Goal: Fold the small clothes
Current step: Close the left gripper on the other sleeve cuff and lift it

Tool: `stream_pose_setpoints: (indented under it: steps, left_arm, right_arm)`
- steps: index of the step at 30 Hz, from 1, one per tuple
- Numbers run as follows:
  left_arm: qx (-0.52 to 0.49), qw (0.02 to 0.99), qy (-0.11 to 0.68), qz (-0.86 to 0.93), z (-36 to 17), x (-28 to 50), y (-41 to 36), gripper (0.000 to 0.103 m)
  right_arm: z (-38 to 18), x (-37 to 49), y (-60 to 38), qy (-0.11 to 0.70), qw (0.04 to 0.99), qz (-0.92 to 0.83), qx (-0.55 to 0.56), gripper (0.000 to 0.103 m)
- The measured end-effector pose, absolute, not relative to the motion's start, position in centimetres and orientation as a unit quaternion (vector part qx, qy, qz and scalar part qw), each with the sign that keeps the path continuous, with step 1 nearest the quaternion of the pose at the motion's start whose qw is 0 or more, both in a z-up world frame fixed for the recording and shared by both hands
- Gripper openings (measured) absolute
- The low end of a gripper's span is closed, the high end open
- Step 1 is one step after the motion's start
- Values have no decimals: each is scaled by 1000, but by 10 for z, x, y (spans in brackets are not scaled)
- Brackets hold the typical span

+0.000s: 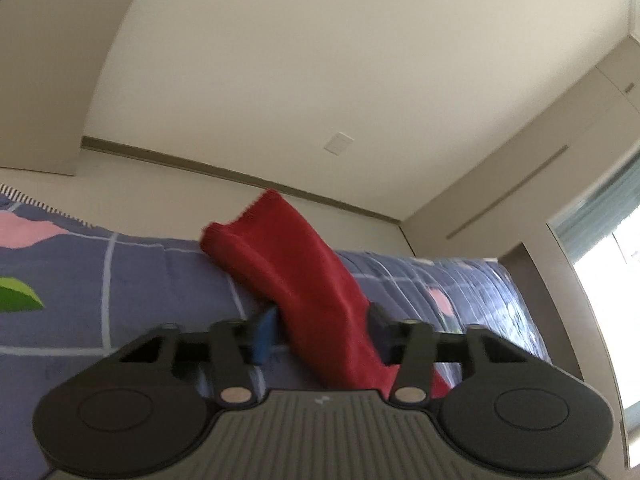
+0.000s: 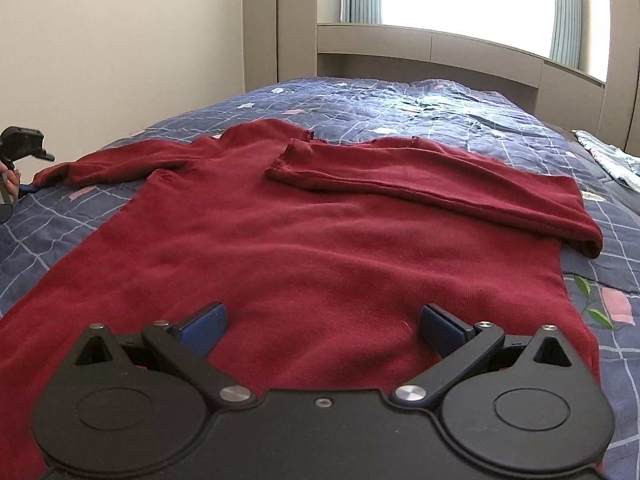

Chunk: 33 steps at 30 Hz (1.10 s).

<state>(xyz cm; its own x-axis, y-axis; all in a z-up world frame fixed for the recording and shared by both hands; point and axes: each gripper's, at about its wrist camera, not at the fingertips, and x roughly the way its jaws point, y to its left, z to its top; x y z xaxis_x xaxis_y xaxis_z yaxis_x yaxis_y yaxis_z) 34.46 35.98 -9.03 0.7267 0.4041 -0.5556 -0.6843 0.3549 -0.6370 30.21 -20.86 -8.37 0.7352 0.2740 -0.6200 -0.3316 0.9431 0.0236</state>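
Observation:
A dark red sweater (image 2: 288,240) lies flat on the blue quilted bed (image 2: 400,104). Its right sleeve (image 2: 440,188) is folded across the chest. Its left sleeve (image 2: 100,164) stretches out to the left, where my left gripper (image 2: 24,184) holds its end. In the left wrist view the left gripper (image 1: 320,332) is shut on that red sleeve (image 1: 288,264), whose cuff sticks up ahead of the fingers. My right gripper (image 2: 322,326) is open and empty, hovering just over the sweater's lower body near the hem.
The bed's quilt (image 1: 100,292) has a grid pattern with pink flowers. A light patterned cloth (image 2: 608,156) lies at the bed's far right edge. A headboard shelf (image 2: 440,52) and bright window stand beyond the bed. A wall runs along the left.

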Motion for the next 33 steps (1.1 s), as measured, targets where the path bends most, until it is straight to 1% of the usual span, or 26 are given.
stream_pose_setpoints:
  steps: [3,5,9,14,17,20,22,26,30,33]
  left_arm:
    - [-453,810,156,340,-91,348,361,11]
    - [-432,825,147,333,-87,345,355,8]
    - [-357,872,119,312,-55,355,334,8]
    - [-257,928,101,252,0,389,290,8]
    - [-174,958,102,206,31,415,239,8]
    - [-98,973,107,181,50,436,180,8]
    - [-79,978,110,158,55,445,143,8]
    - [-47,986,138,86,48,465,77,8]
    - [5,984,180,9,17,470,2,8]
    - [38,973,222,-46,-14,472,-37,8]
  right_arm:
    - [-84,302,-209,326,930,163,-42,103]
    - [-84,302,-210,324,931,163,-43,103]
    - [-85,301,-210,321,932,161,-43,103]
    - [-85,299,-211,318,934,161,-40,103]
    - [-85,298,-213,316,934,163,-33,103]
    - [-84,298,-216,313,935,165,-24,103]
    - [-83,297,-219,308,937,164,-14,103]
    - [-77,294,-229,303,943,135,9,103]
    - [-70,283,-257,299,948,95,60,103]
    - [-68,272,-282,305,947,57,79,103]
